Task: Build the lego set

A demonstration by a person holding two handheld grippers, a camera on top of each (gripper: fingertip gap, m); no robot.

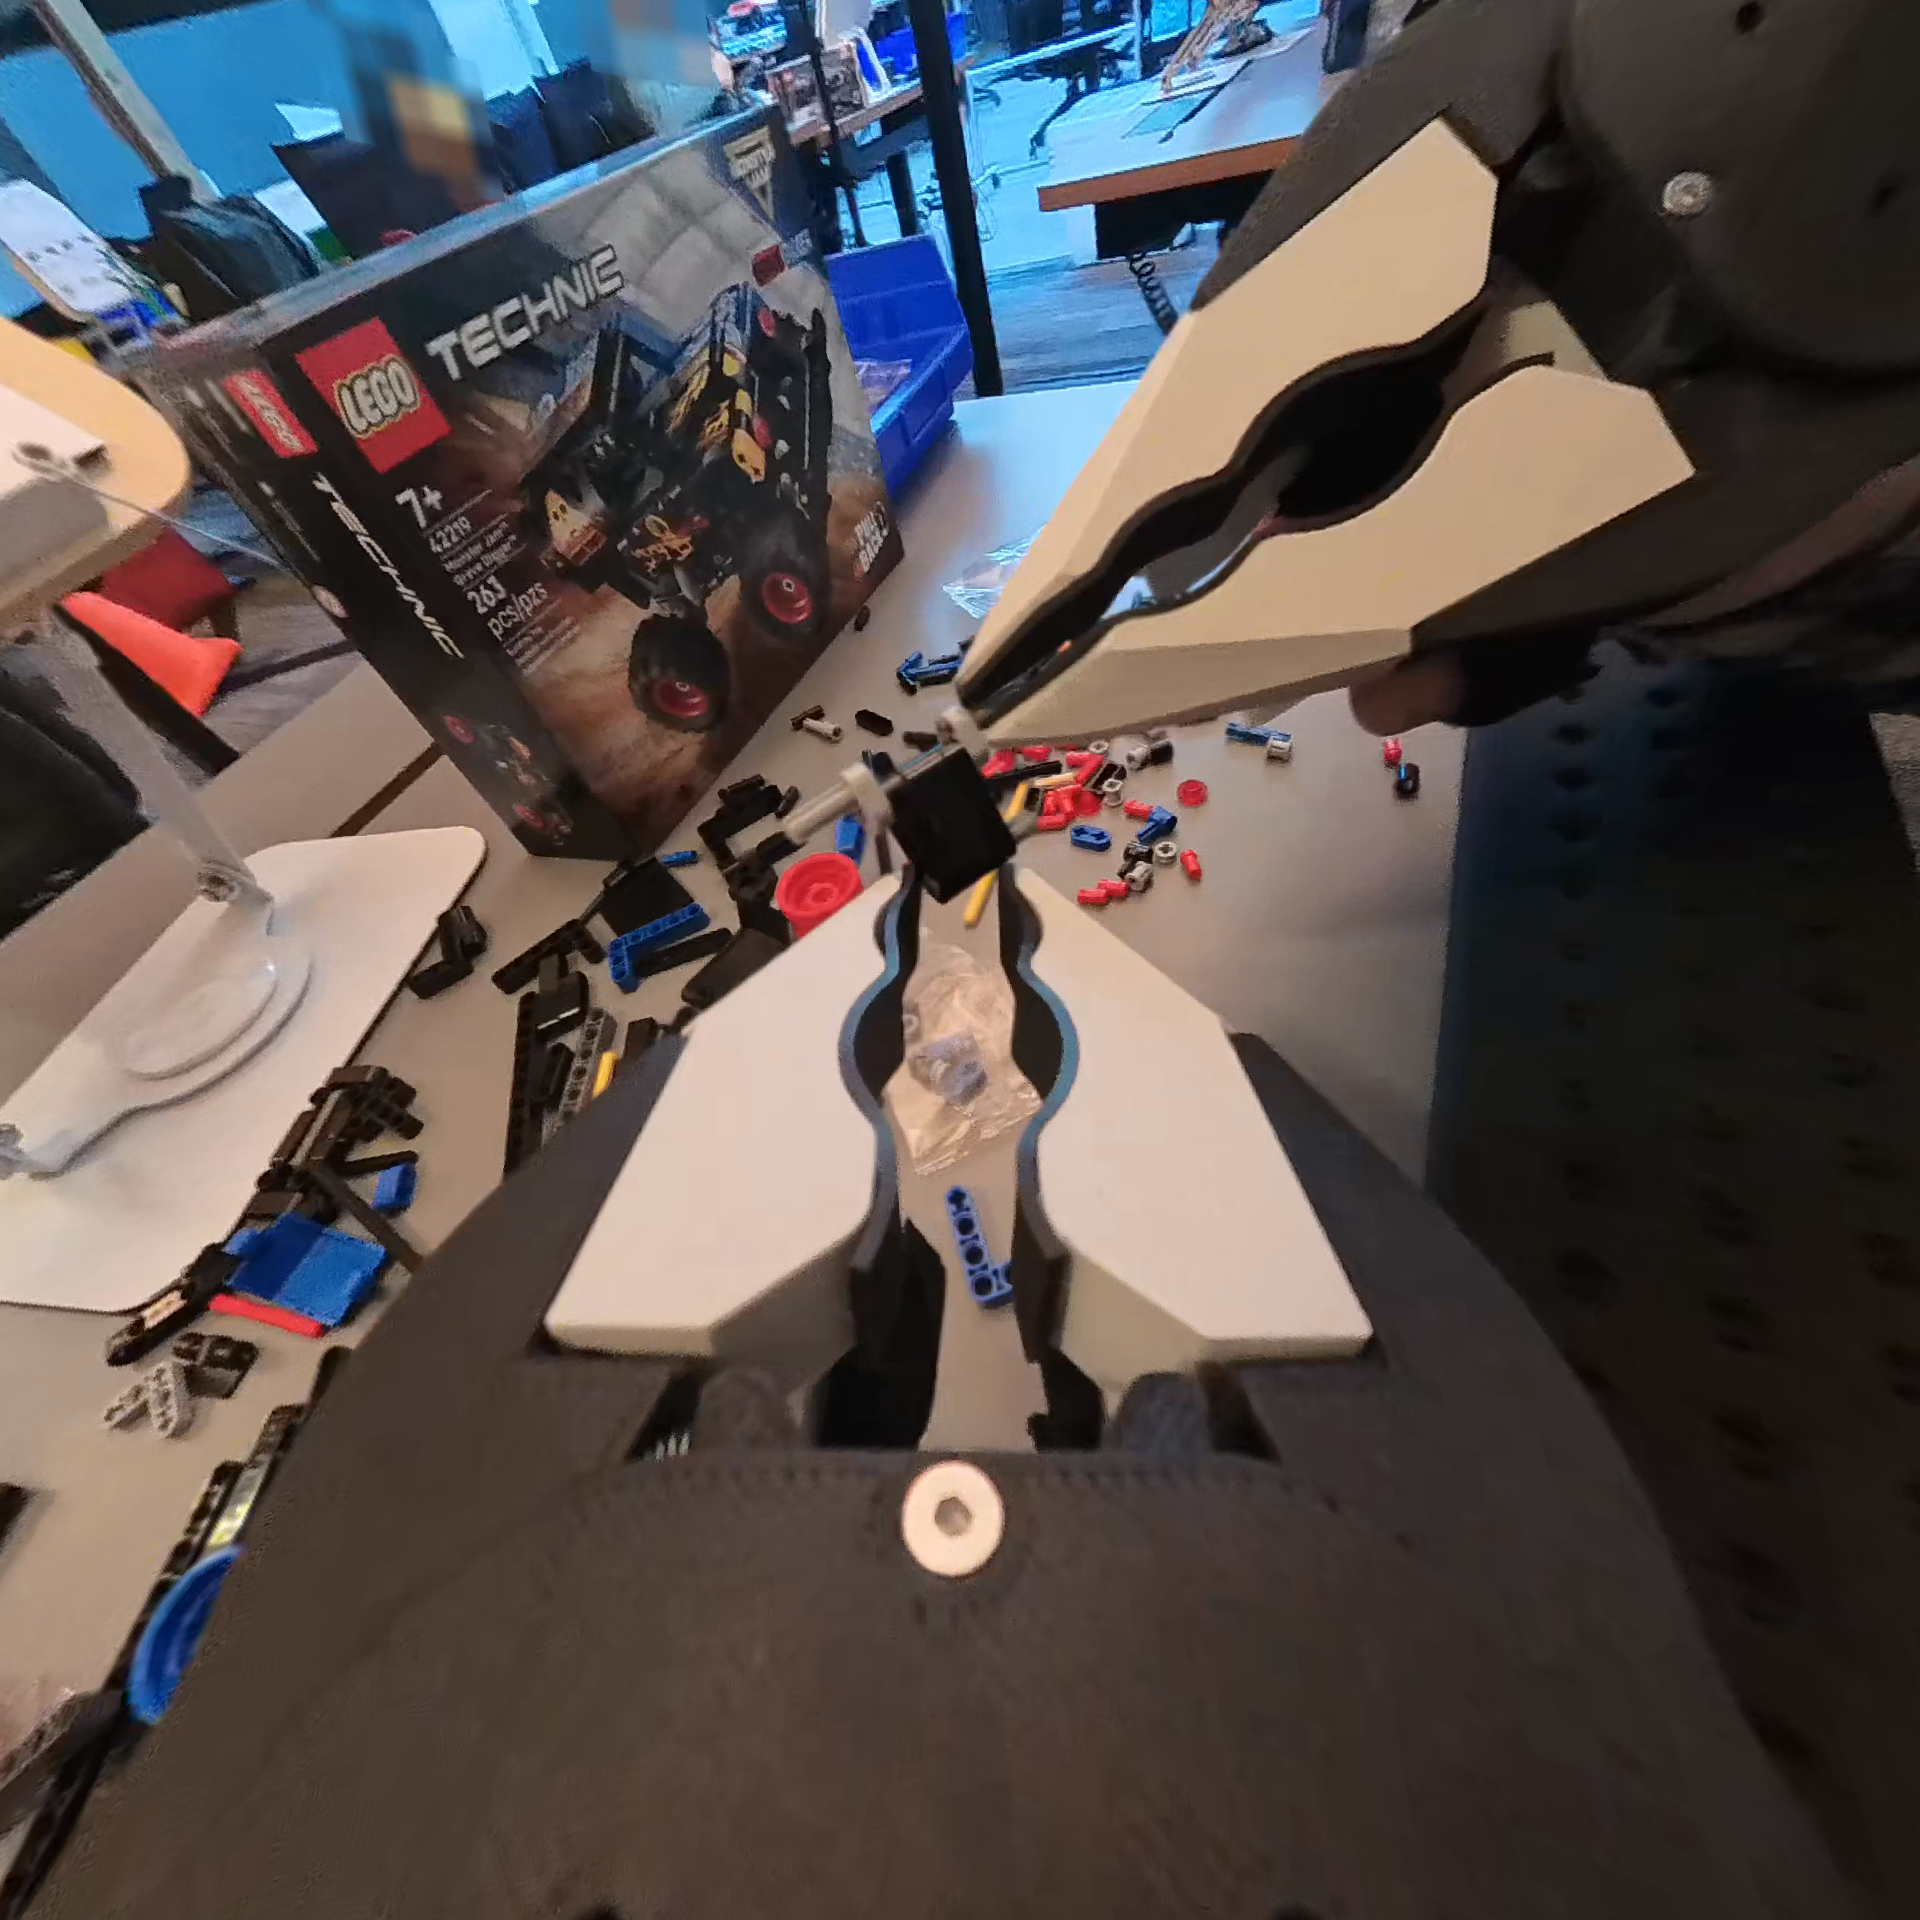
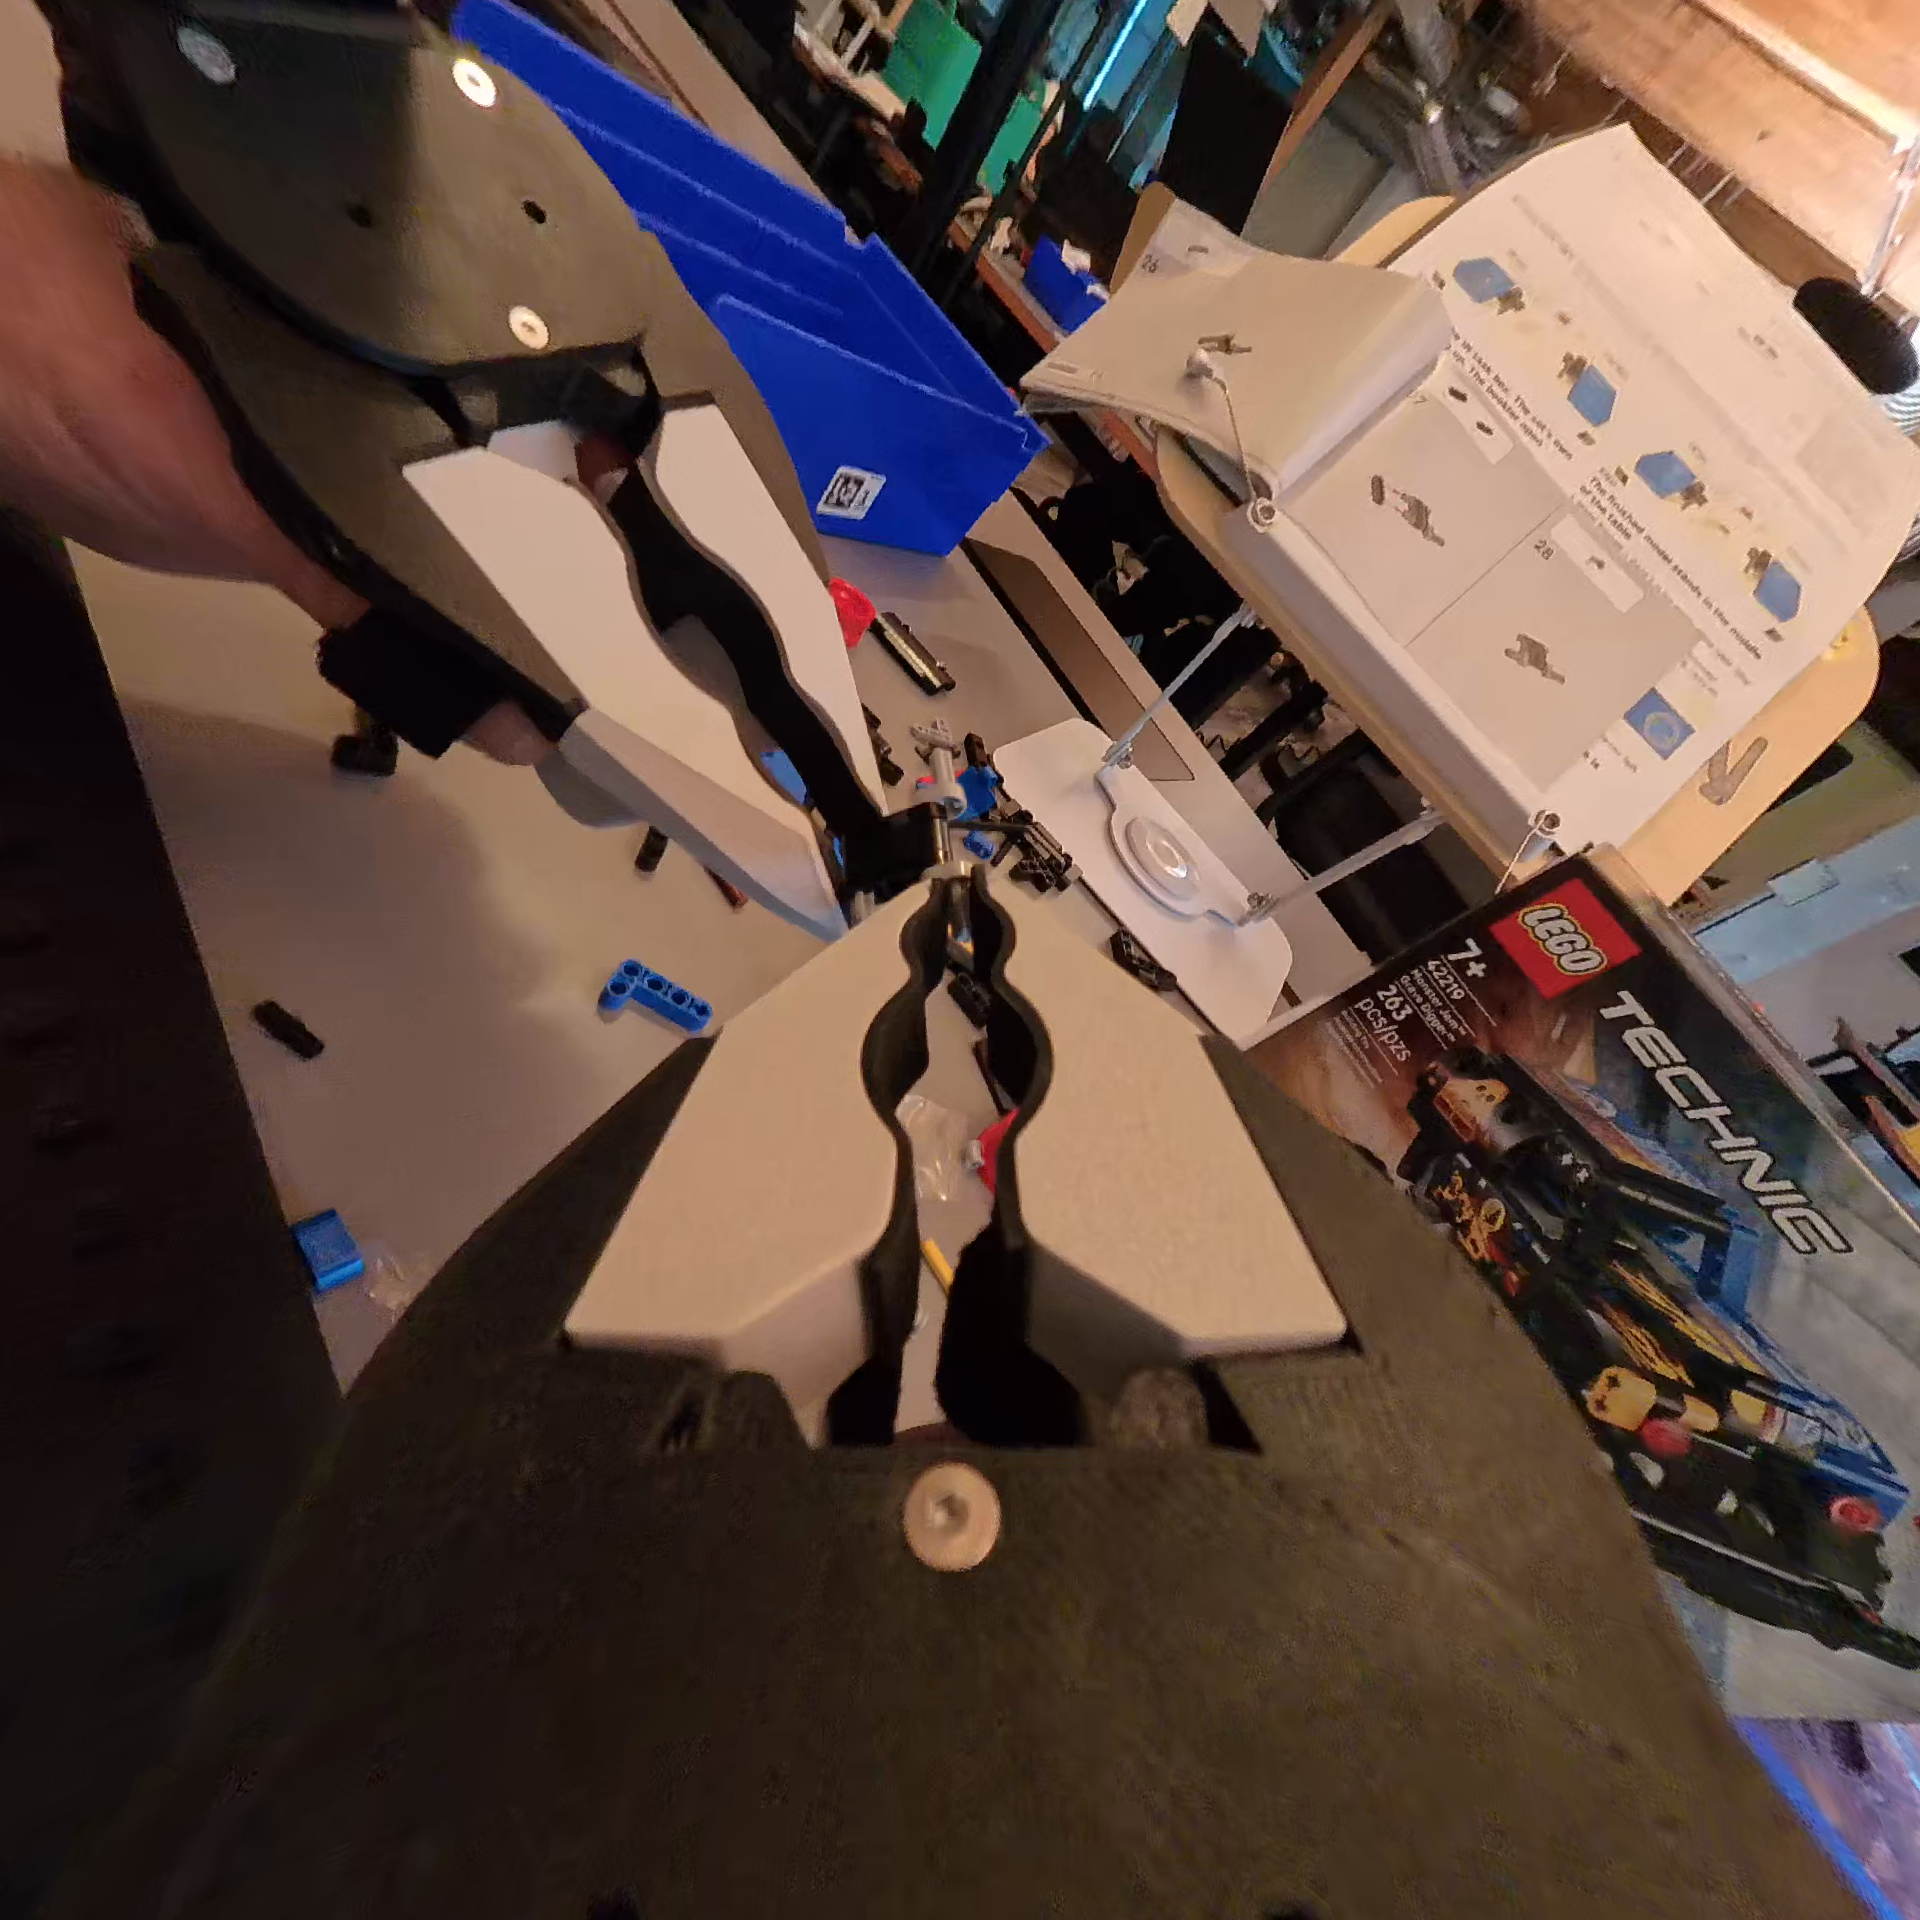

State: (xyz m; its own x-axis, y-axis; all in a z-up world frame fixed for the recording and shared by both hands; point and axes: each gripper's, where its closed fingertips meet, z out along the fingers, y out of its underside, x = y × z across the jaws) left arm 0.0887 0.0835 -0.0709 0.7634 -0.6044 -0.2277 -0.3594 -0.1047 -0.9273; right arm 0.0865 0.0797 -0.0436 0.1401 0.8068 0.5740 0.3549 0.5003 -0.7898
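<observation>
A small black block assembly (image 1: 951,826) with grey axles sticking out of it is held above the table between both grippers. My left gripper (image 1: 948,888) is shut on the black block from below. My right gripper (image 1: 964,715) comes in from the upper right and is shut on a grey axle end (image 1: 951,721) of the same assembly. In the right wrist view my right gripper (image 2: 954,885) pinches a thin axle, with the black block (image 2: 899,836) just beyond it. The left gripper (image 2: 852,883) reaches in from the upper left.
The set's box (image 1: 582,499) stands behind. Loose black, blue and red pieces (image 1: 1101,810) and a red wheel hub (image 1: 818,891) lie on the grey table. A white stand base (image 1: 208,1018) holds an open instruction booklet (image 2: 1507,468). A blue bin (image 2: 831,343) sits at the back.
</observation>
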